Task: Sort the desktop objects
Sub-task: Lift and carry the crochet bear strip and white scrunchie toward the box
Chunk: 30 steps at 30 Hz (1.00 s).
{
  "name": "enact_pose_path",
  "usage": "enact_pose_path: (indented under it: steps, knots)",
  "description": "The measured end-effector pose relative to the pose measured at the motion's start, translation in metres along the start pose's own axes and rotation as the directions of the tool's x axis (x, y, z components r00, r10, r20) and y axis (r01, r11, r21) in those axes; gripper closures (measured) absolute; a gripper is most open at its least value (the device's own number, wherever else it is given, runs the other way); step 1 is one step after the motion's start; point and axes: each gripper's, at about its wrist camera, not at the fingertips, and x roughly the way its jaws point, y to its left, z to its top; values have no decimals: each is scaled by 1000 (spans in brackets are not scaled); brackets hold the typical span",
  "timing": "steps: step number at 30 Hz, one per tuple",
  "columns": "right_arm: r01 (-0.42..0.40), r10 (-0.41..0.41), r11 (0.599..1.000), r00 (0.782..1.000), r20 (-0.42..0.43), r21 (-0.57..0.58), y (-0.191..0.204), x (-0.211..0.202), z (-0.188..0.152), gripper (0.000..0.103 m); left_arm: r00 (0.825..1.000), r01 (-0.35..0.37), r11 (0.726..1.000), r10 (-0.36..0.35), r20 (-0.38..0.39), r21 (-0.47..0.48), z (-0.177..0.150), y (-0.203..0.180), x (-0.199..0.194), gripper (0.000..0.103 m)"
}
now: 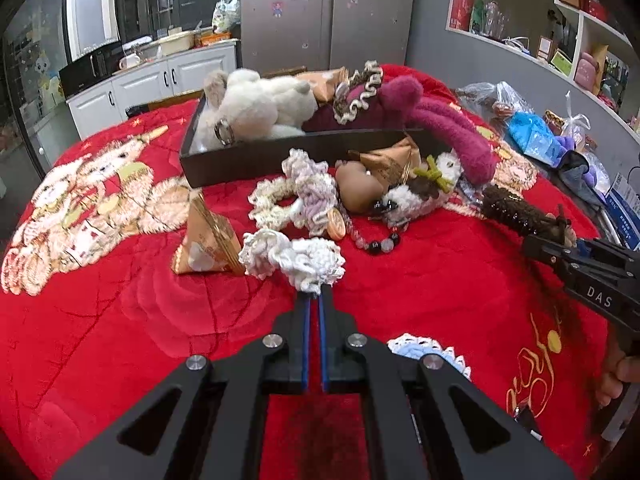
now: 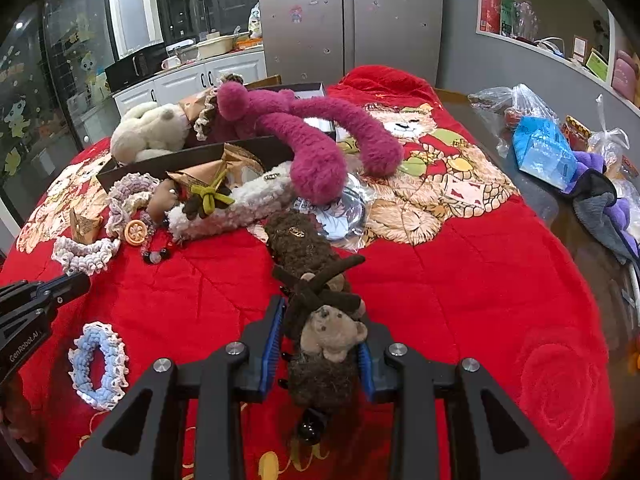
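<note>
With both tools occupied, we see the left gripper (image 1: pixel 314 294) pinched nearly shut on the white crocheted scrunchie (image 1: pixel 294 258) and the right gripper (image 2: pixel 320 344) clamped around the brown bear hair clip (image 2: pixel 320 320), both near the dark box (image 1: pixel 256 160), presumably the sorting destination.

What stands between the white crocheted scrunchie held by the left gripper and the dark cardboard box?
A loose pile lies before the dark cardboard box: two ruffled scrunchies directly beyond the white crocheted scrunchie in the left gripper.
</note>
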Motion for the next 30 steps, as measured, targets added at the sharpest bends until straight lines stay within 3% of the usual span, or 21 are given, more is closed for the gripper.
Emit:
enact_pose_path:
  steps: [30]
  knots:
    - [-42, 55, 994, 990, 128, -104, 43, -59, 44, 71, 994, -29, 999, 25, 105, 42, 40, -7, -52, 101]
